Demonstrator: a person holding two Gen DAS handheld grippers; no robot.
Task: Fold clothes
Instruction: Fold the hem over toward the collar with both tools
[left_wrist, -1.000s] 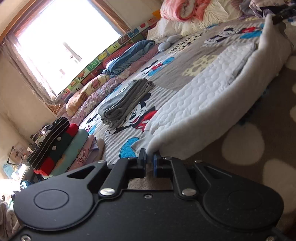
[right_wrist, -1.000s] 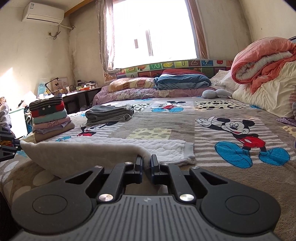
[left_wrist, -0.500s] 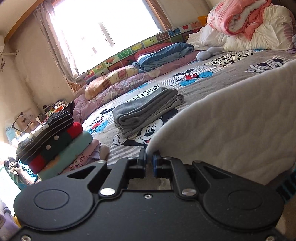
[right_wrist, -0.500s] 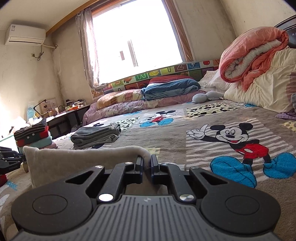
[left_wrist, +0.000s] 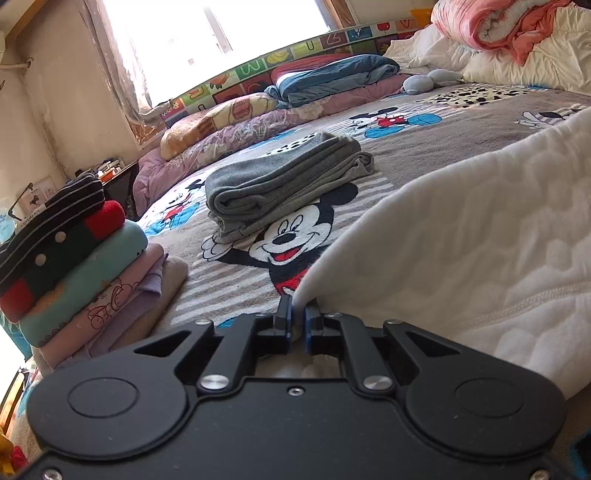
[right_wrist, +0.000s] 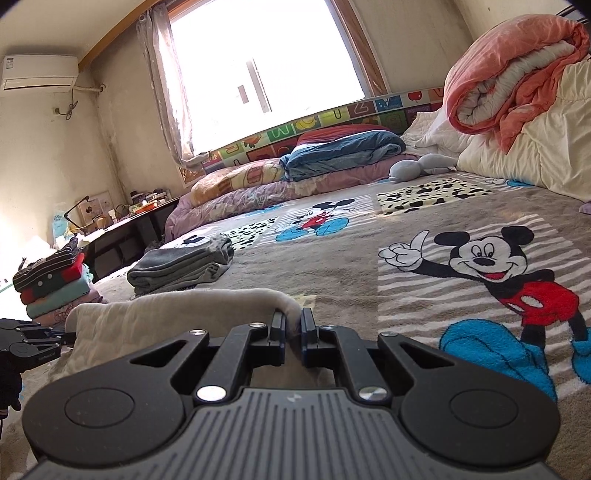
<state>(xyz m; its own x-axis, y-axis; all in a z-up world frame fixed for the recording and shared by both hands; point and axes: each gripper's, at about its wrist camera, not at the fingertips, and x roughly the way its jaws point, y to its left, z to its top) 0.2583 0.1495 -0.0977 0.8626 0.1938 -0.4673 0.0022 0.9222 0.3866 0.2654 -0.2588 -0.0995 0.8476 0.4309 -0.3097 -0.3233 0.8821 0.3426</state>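
Garment, white quilted (left_wrist: 480, 236): held up off the bed between both tools, filling the right half of the left wrist view and seen as a pale band (right_wrist: 177, 314) at lower left of the right wrist view.

Left hand-held gripper (left_wrist: 298, 317): fingers pressed together on a corner of the garment at lower centre of its own view; also visible at the far left edge of the right wrist view (right_wrist: 29, 338), at the band's other end.

Right hand-held gripper (right_wrist: 293, 328): fingers pinching the garment's edge at lower centre of its view.

Bed cover, cartoon-mouse print (right_wrist: 369, 258): spread beneath the garment, filling the middle of both views.

Grey folded clothes (left_wrist: 280, 184): lying on the cover, centre of the left wrist view, just beyond the garment.

Stack of folded clothes (left_wrist: 74, 258): left of frame, striped dark item on top, then red-and-green, teal, pink and beige layers.

Bedding rolls (right_wrist: 340, 147): along the window wall, upper centre.

Pink-orange quilt (right_wrist: 517, 74): piled on white bedding, upper right.

Air conditioner (right_wrist: 40, 72): upper left wall.
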